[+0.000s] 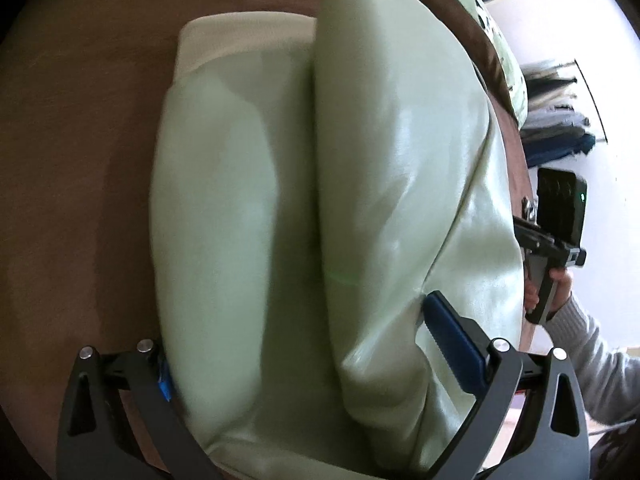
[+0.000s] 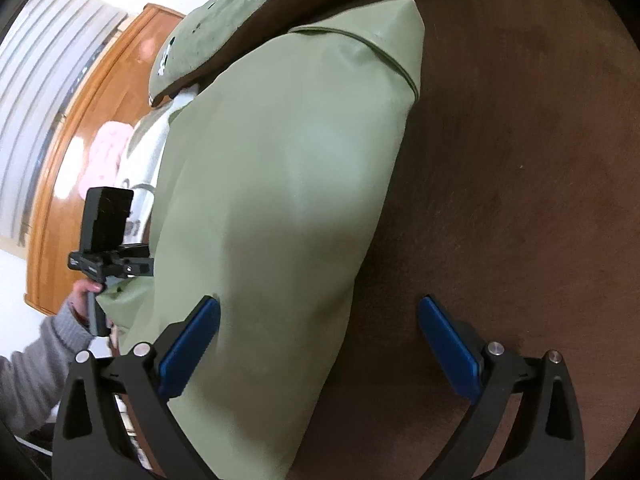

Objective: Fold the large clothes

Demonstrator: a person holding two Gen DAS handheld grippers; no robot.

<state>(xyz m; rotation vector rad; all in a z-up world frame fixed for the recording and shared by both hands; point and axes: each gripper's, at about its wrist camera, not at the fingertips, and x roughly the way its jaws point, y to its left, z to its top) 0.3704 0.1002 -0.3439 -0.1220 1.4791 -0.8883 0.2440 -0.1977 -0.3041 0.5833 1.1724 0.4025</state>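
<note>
The green garment (image 1: 304, 200) lies on the table (image 2: 520, 160) between both grippers' spread jaws.

Garment (image 1: 360, 160): pale green cloth, smooth with a satin sheen. Table (image 2: 520, 160): dark brown wood, matt. Gripper pads (image 2: 448, 348): blue, finely ribbed; arms matt black.

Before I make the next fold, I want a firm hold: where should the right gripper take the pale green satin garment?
Probably the pale green satin garment along its long folded edge beside the bare brown table, coming in from that side; the open right gripper already straddles it.
</note>
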